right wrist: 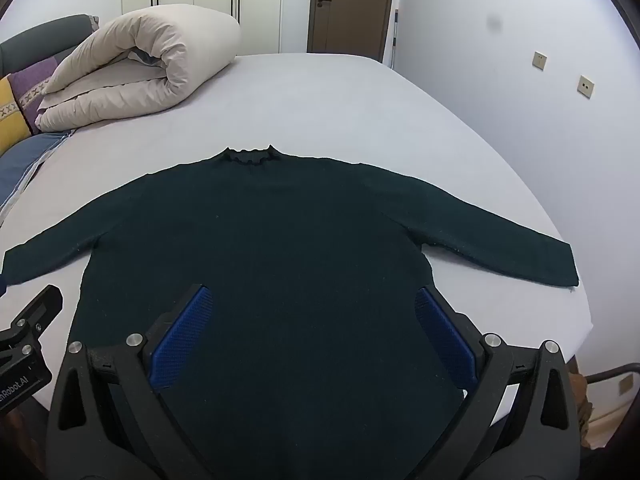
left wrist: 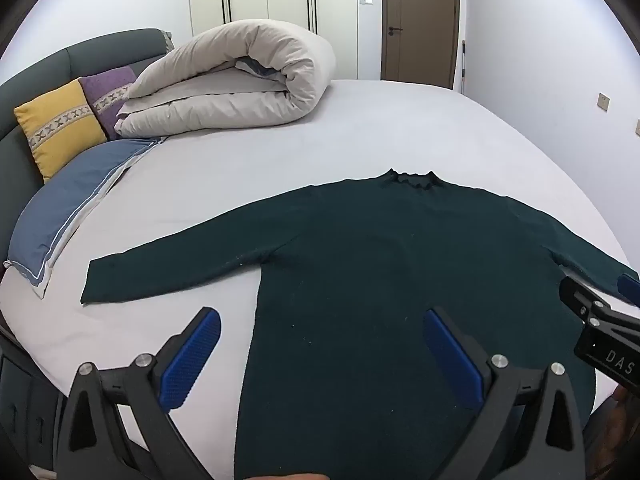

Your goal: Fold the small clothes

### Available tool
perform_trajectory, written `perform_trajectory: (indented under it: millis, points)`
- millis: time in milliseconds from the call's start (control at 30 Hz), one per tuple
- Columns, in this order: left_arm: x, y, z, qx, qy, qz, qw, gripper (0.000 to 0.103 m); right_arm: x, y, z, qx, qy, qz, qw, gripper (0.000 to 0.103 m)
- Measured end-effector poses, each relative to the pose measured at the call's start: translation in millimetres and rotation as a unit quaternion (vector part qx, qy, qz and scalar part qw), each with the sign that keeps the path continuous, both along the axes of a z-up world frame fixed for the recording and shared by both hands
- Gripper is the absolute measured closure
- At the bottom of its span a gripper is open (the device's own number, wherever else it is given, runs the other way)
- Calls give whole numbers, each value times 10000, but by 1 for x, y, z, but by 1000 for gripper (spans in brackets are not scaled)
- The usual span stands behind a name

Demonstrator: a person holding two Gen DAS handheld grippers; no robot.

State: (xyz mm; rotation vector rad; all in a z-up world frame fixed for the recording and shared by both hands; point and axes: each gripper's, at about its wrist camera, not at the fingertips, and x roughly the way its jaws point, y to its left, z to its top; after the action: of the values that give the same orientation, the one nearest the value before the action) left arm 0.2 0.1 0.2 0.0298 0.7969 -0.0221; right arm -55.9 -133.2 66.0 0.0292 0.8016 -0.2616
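Bed (left wrist: 360,128), pale sheet. Dark green sweater (left wrist: 360,280) flat near front edge, sleeves spread, collar toward far edge. Rolled beige duvet (left wrist: 240,80), blue pillow (left wrist: 68,216), yellow cushion (left wrist: 60,128), purple cushion (left wrist: 108,92) at head end.

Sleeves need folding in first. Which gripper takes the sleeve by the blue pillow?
Left. The left gripper hangs open over the sweater hem on that sleeve's side; the right gripper sits nearer the opposite sleeve.

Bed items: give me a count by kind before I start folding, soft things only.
Sweater: 1, dark green, laid flat
Rolled duvet: 1, beige
Cushions: 2, yellow and purple
Blue pillow: 1
Total: 5
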Motion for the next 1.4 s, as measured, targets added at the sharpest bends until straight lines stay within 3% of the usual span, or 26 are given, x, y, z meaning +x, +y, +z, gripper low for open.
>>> perform_trajectory:
  millis: [1400]
  points:
    - [-8,12,-1,41,21,67,10000,0,-4,5,1,-78,10,93,9999,0]
